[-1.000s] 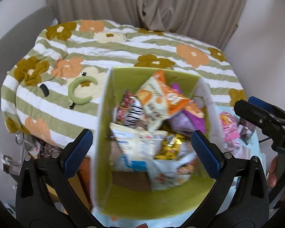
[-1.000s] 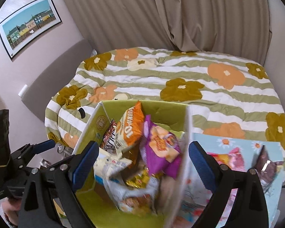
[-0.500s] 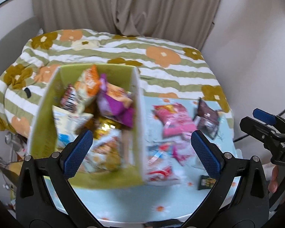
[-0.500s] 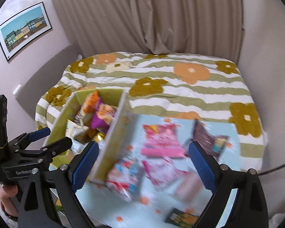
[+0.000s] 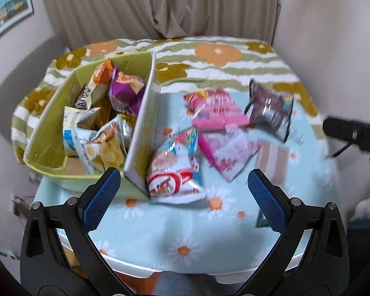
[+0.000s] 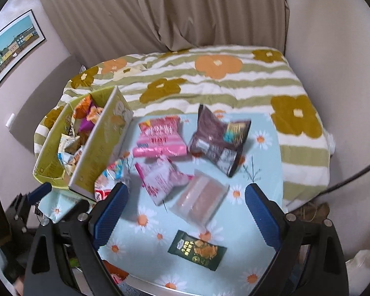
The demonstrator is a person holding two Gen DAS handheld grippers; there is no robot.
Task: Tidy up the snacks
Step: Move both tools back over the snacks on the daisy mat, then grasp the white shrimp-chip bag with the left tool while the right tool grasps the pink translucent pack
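Crinkly foil, light, slippery | clear wafer pack [image 6: 199, 202] lies between your wide-open right gripper [image 6: 183, 215] jaws; pinch its sealed edge

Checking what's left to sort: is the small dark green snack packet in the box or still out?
Out. The dark green packet lies flat on the daisy tablecloth, apart from the green box.

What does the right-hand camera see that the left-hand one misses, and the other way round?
Only the right wrist view shows the dark green snack packet whole, near the table's front edge; the left view catches just a sliver. Only the left wrist view looks down into the green box at the chip bags piled inside. Both show the pink packets, the dark brown bag and the daisy tablecloth.
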